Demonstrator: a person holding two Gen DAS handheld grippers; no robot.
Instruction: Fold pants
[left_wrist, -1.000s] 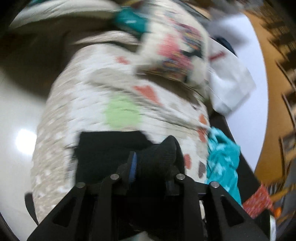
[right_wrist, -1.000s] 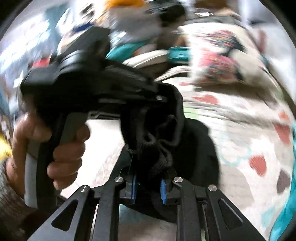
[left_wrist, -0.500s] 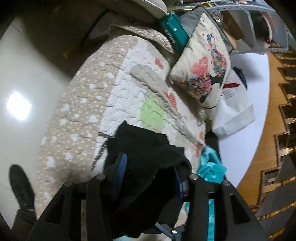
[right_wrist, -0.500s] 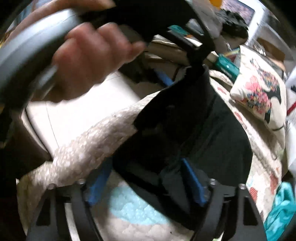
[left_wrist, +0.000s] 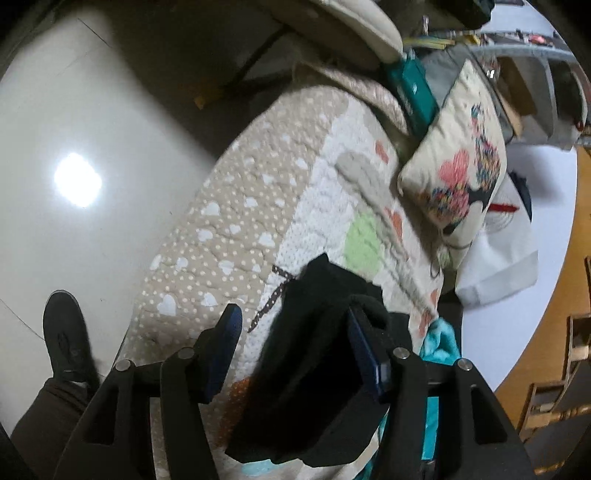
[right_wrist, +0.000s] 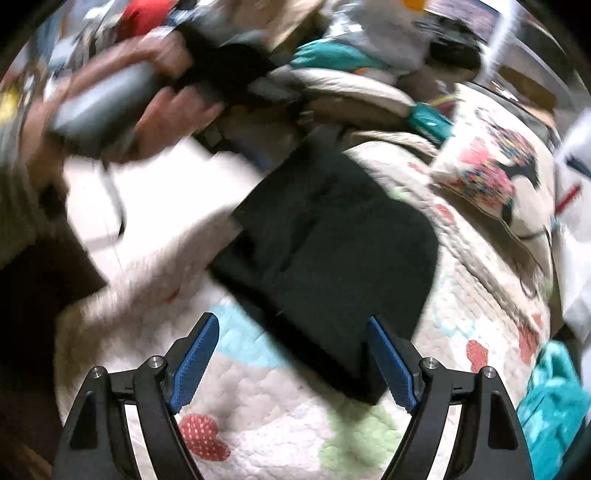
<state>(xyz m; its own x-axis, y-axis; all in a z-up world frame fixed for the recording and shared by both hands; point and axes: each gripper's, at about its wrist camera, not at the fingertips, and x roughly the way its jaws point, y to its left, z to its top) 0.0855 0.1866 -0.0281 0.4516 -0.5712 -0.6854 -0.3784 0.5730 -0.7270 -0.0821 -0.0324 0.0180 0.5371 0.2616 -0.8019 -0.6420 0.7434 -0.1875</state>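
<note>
The black pants (right_wrist: 332, 240) lie folded in a dark slab on the patterned quilt (right_wrist: 258, 413). My right gripper (right_wrist: 293, 363) stands wide open just above the slab's near corner, and neither blue pad touches the cloth. In the left wrist view the pants (left_wrist: 314, 369) bunch between the fingers of my left gripper (left_wrist: 295, 343), whose jaws are opening. The cloth rests against the right pad, while the left pad (left_wrist: 225, 339) stands free over the quilt (left_wrist: 236, 229). A blurred hand (right_wrist: 159, 110) holds the left gripper's handle at the upper left of the right wrist view.
A printed pillow (left_wrist: 458, 177) lies at the quilt's far end beside a white bag (left_wrist: 495, 254). Teal cloth (right_wrist: 554, 398) sits at the quilt's right edge. The person's black shoe (left_wrist: 64, 332) stands on the glossy floor (left_wrist: 74, 129) to the left.
Both grippers were shut on a bunch of the black pants; both have opened and let go. The pants have dropped onto the quilt, and both hands have rolled and shifted.
</note>
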